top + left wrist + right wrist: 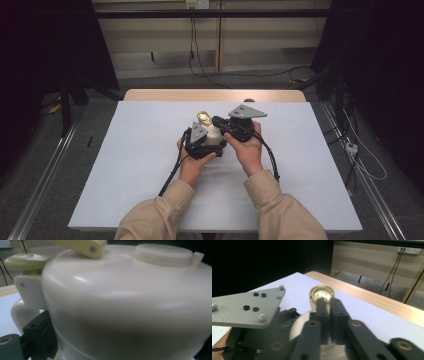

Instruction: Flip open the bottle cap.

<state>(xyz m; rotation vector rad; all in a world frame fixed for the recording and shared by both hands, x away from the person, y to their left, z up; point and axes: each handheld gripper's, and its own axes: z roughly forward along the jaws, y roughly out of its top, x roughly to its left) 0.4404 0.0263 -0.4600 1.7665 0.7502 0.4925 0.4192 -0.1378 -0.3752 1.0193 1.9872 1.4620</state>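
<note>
Jug (214,135) in middle of table (125,165), pressed close against left gripper (200,144); cannot tell whether clamped or loose. Right gripper (329,305) pinched shut on yellow lever (321,293) at top of jug. Might slip off that smooth lever if pulled too fast. Could tip jug over if tugged sideways while held weakly below. Could snap lever if bent too hard

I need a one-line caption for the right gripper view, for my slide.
Right claw nearly shut around the yellowish lever atop a white container.
</note>
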